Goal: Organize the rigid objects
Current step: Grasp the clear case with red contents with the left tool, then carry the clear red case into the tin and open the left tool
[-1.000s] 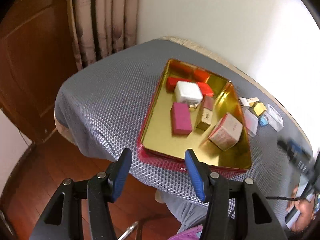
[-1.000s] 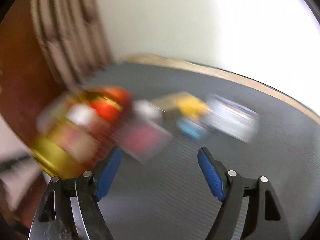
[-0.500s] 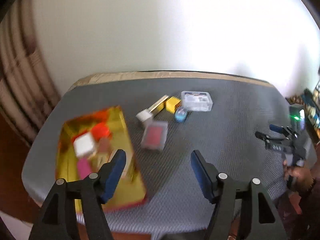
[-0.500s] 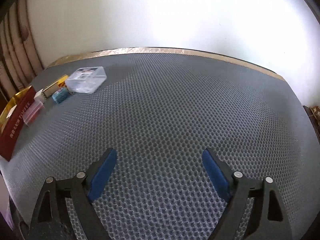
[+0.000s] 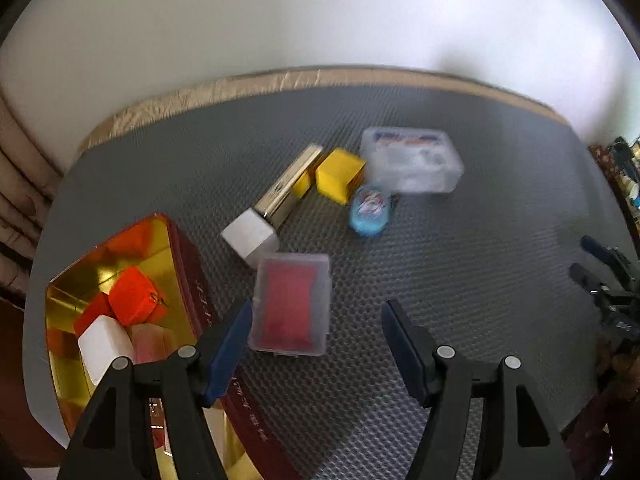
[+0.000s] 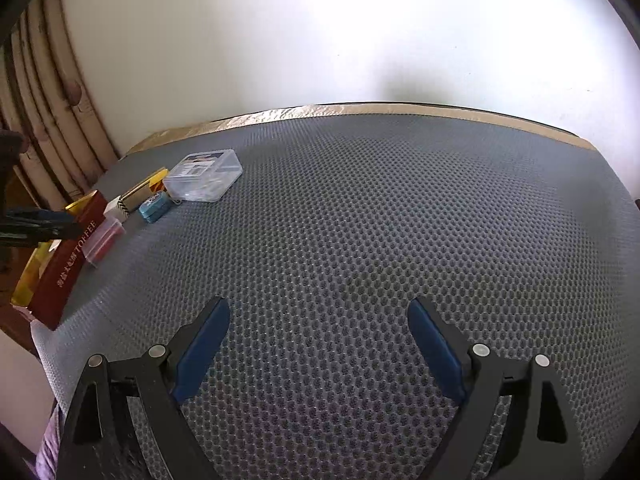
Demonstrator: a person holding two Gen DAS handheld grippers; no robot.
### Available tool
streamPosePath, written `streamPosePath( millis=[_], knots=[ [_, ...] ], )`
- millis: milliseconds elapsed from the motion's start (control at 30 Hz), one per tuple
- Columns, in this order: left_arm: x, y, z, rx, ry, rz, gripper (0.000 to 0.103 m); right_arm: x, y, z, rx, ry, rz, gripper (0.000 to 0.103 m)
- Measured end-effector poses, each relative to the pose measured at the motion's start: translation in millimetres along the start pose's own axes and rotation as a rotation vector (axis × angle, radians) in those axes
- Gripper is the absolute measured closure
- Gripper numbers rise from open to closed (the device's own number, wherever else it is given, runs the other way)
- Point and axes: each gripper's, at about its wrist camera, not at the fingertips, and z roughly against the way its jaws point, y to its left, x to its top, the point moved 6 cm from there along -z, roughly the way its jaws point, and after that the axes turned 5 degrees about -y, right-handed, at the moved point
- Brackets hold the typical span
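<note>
Both grippers spread, holding nothing: left gripper [image 5: 316, 336] above one clear plastic case with red contents [image 5: 292, 304] beside the gold-lined red tin tray [image 5: 192, 264]; right gripper [image 6: 318, 344] over bare grey mesh mat [image 6: 380, 220]. Two yellow cubes [image 5: 340, 174] near the mat's far edge.

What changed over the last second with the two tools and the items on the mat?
The left tool swung from above the gold tin to the clear case with the red insert, opening wider. The right tool swung away over bare mat, also wider. Nothing was gripped; the loose items stayed put.
</note>
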Motion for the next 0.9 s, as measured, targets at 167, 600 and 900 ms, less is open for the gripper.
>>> streamPosePath(
  millis=[167,600,900],
  knots=[
    [1.3,0.6,-17.0,0.000,0.028,-0.031,0.034,-0.7,1.9,-1.7,0.015,0.005,0.001,0.014],
    [-3.4,-2.3,-55.7,0.038,0.094,-0.076,0.050,-1.9,3.4,-9.0,0.015,0.032,0.008,0.014],
    [-25.6,-29.4,22.7,-0.081,-0.061,0.057,0.050,-3.5,3.8,-14.7,0.003,0.053,0.011,0.014]
  ],
)
